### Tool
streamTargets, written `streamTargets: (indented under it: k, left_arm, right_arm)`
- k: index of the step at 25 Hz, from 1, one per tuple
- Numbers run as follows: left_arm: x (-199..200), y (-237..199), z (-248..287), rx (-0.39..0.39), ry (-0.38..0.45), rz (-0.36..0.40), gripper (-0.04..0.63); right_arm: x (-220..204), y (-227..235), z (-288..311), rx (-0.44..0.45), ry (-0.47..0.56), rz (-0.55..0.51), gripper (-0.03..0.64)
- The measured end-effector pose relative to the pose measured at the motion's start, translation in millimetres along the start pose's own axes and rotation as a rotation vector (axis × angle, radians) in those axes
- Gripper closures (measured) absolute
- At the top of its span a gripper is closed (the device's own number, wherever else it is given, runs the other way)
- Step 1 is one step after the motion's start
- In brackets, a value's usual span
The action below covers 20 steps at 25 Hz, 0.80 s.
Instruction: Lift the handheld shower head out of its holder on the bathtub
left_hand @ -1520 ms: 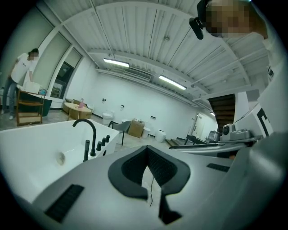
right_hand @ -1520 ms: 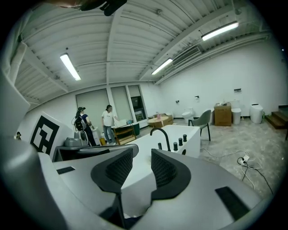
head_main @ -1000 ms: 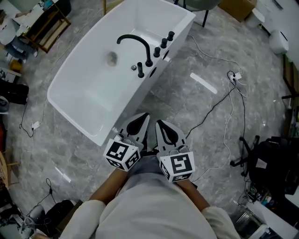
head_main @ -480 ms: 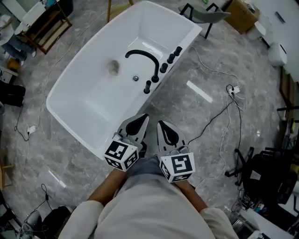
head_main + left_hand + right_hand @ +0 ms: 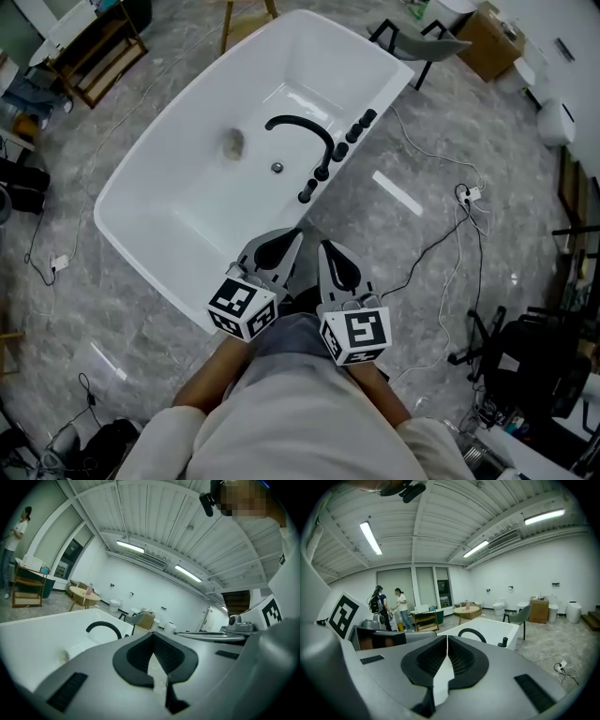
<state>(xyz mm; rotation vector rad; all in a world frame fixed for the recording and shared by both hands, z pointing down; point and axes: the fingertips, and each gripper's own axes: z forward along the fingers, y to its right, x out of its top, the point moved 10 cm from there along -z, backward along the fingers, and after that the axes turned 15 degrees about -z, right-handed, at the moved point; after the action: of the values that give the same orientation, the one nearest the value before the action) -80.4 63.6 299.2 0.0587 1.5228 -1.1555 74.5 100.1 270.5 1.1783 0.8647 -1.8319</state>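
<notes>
Head view: the black fittings (image 5: pixel 337 155) on the bathtub (image 5: pixel 178 216) rim are too small. I can't tell shower head from holder. My left gripper (image 5: pixel 292 236) covers the near rim. Left gripper view: my own jaw hides the fittings, only the spout (image 5: pixel 104 627) arc shows. Right gripper view: one knob (image 5: pixel 503 642) shows, the rest sit behind my jaw.

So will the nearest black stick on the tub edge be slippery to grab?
Maybe a little: the nearest black stick looks thin and smooth. It stands upright, so it's probably stiff, not floppy. It's small, so likely light.
</notes>
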Motion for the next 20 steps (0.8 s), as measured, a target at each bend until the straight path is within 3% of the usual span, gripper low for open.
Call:
streamTargets:
  k: [7, 20]
  left_arm:
    - [0, -18, 6, 0.002, 0.01, -0.03, 0.591]
    - [-7, -46, 36, 0.116, -0.02, -0.032, 0.591]
  right_arm:
    - [-8, 5, 15, 0.02, 0.006, 0.031, 0.595]
    - [-39, 32, 58, 0.051, -0.064, 0.043, 0.595]
